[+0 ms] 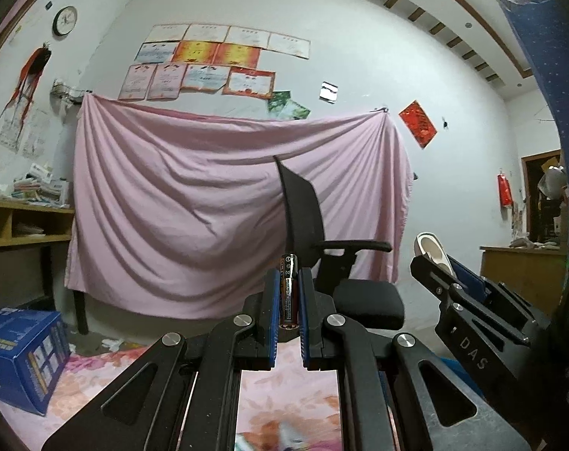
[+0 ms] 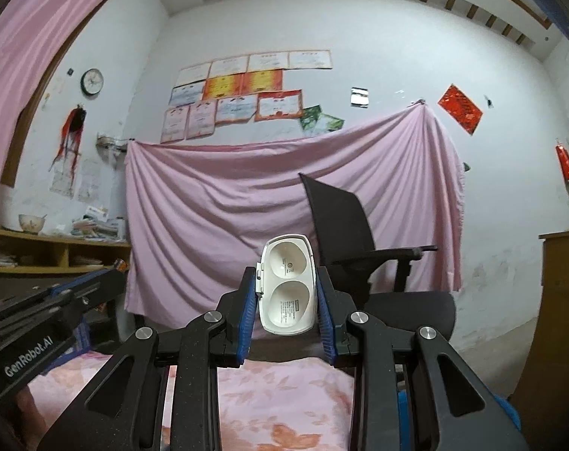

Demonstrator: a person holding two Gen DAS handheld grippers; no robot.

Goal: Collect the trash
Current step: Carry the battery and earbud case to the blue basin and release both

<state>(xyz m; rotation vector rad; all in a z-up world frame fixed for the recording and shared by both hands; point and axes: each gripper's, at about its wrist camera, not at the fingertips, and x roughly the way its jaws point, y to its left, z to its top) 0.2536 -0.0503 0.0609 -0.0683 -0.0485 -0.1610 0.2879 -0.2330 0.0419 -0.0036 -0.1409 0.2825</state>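
Observation:
My left gripper (image 1: 287, 282) is shut on a small dark battery (image 1: 289, 293) that stands upright between its blue pads, held level above a pink flowered blanket (image 1: 288, 402). In the right wrist view my right gripper (image 2: 286, 282) is shut on a white plastic case (image 2: 288, 289) with two round hollows, its open inside facing the camera. The right gripper (image 1: 440, 263) with the white case (image 1: 433, 250) also shows at the right of the left wrist view. The left gripper's arm (image 2: 55, 300) crosses the lower left of the right wrist view.
A black office chair (image 1: 322, 248) stands ahead before a pink sheet (image 1: 209, 203) hung on the wall. A blue carton (image 1: 21, 357) lies at lower left. A wooden shelf (image 1: 25, 221) with papers is at left, a wooden cabinet (image 2: 562, 300) at right.

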